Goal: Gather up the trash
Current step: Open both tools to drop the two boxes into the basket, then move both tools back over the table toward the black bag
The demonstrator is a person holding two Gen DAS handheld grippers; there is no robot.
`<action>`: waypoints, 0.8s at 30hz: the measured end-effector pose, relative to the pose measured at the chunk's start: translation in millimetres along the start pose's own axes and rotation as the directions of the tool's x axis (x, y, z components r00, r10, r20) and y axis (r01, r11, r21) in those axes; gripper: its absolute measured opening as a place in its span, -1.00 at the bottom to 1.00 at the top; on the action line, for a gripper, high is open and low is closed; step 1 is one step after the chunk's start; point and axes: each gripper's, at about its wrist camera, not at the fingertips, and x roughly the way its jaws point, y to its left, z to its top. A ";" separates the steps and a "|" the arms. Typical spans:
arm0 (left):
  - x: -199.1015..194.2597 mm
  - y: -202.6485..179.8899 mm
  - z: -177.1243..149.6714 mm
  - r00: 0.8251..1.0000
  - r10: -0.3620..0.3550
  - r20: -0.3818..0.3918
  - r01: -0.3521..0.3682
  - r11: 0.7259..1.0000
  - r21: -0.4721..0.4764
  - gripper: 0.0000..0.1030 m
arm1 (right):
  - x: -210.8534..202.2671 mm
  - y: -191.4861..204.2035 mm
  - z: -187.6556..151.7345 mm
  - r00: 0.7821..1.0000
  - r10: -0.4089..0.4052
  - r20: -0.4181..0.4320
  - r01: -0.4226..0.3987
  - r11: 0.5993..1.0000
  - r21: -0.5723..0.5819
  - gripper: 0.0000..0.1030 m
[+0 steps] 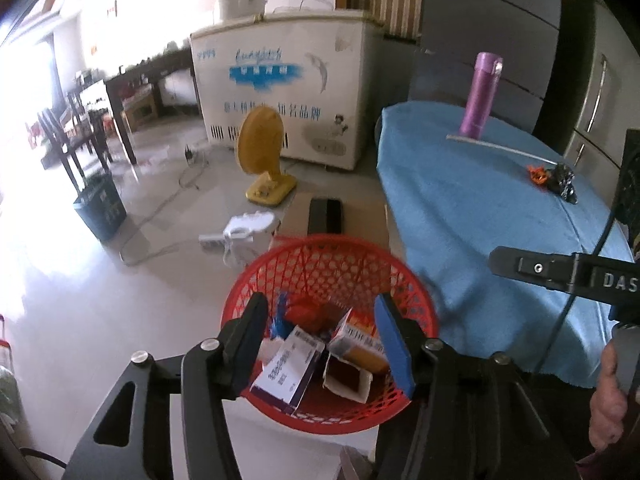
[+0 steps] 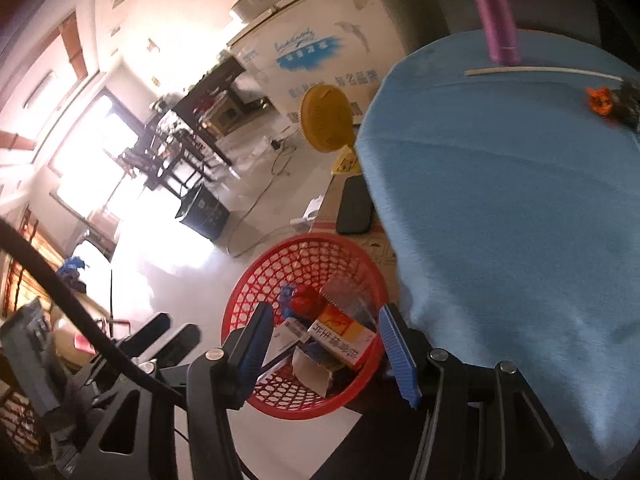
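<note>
Both tools hang over the red basket [image 1: 332, 280], which stands on the floor just beside the hanging edge of the blue cloth [image 1: 500, 208]. The left gripper [image 1: 320, 344] has its jaws partly apart with nothing between the pads; the right gripper [image 2: 324, 348] is the same, part open and empty. Inside the basket lie a white-and-purple box [image 1: 286, 376], an orange carton [image 2: 340, 336] and a red and blue crumple.

Well beyond the basket, on the far part of the cloth, trash is still left: a small orange scrap [image 1: 538, 174] touching a black crumpled wrapper [image 1: 564, 184], and near them a long pale stick [image 1: 500, 148] lying at the foot of a purple flask [image 1: 480, 96] (probably not trash). A reach for the stick could tip the flask over, and a careless pinch could drag the cloth. A light scrap might also slip through the basket's open mesh.

What lies under the boxes is hidden, and the wrapper is too blurred to identify
</note>
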 end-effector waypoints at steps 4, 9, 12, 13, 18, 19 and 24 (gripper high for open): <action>-19.0 -16.8 8.4 0.998 0.021 0.058 -0.023 0.999 0.043 0.14 | -21.6 -13.5 1.9 0.998 -0.008 0.059 0.006 1.000 0.028 0.15; -32.0 -34.1 16.0 0.995 0.026 0.097 -0.035 0.996 0.083 0.15 | -41.6 -27.0 4.2 0.994 -0.015 0.106 0.010 0.998 0.055 0.15; -34.7 -44.7 19.9 0.994 0.021 0.107 -0.033 0.994 0.107 0.15 | -52.3 -35.7 5.6 0.991 -0.020 0.131 0.011 0.998 0.070 0.15; -36.2 -48.5 21.0 0.994 0.018 0.108 -0.030 0.993 0.114 0.15 | -55.3 -38.1 5.9 0.990 -0.022 0.139 0.011 0.997 0.073 0.15; -35.0 -65.9 27.3 0.994 0.010 0.107 -0.026 0.988 0.149 0.15 | -67.7 -54.4 10.6 0.986 -0.027 0.166 0.010 0.995 0.102 0.15; -33.7 -69.2 29.2 0.994 0.009 0.105 -0.026 0.988 0.155 0.15 | -70.3 -58.4 11.3 0.985 -0.030 0.171 0.011 0.994 0.107 0.15; -22.4 -90.3 37.1 0.997 -0.004 0.082 -0.012 0.981 0.194 0.15 | -84.9 -80.6 12.2 0.978 -0.059 0.202 0.035 0.992 0.122 0.15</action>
